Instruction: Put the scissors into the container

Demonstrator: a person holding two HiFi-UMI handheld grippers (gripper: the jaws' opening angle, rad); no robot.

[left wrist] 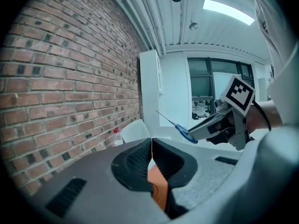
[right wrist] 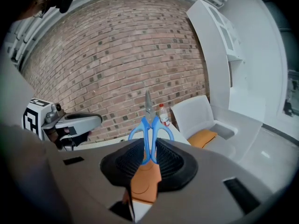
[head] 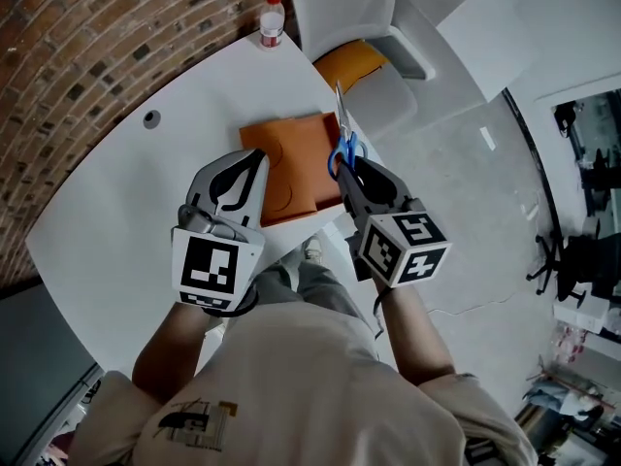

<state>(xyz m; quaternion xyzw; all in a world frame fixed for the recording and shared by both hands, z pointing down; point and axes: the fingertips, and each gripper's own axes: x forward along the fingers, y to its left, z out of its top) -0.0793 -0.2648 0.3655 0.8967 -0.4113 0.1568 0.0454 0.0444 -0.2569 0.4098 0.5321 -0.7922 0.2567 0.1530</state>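
Blue-handled scissors [head: 343, 142] stand with their blades pointing away from me, over the right edge of the flat orange container [head: 291, 168] on the white table [head: 146, 192]. My right gripper [head: 351, 175] is shut on their handles; in the right gripper view the scissors [right wrist: 149, 125] rise upright from between the pads. My left gripper [head: 254, 168] hovers over the container's left part, jaws pressed together with nothing held. In the left gripper view, the left gripper [left wrist: 152, 146] shows orange below its jaws, and the scissors [left wrist: 186, 133] are to the right.
A plastic bottle [head: 273, 19] with a red cap stands at the table's far edge. Past it, a white chair [head: 344, 8] holds an orange cushion [head: 351, 63]. A brick wall [head: 87, 37] runs along the left. A cable hole [head: 150, 118] sits in the tabletop.
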